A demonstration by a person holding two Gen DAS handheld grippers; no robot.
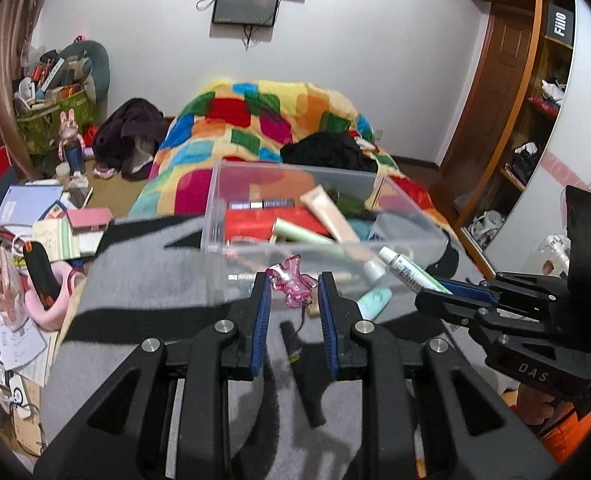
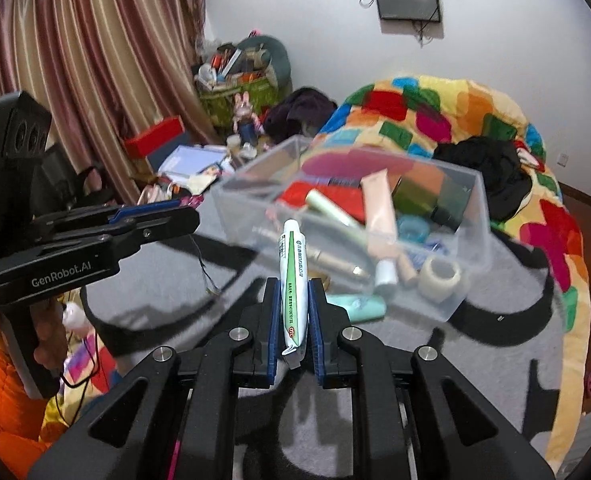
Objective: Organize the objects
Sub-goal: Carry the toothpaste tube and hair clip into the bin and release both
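Observation:
My left gripper is shut on a pink translucent hair clip, held above the grey and black blanket just before the clear plastic box. My right gripper is shut on a white and green tube that points up toward the same clear plastic box. In the left wrist view the right gripper comes in from the right with the tube sticking out. The box holds a peach tube, a pale green tube, a red packet and a tape roll.
A mint tube lies on the blanket against the box's near wall. A colourful patchwork quilt with black clothing lies behind. Books, boxes and clutter cover the floor at the left. A wooden shelf unit stands at right.

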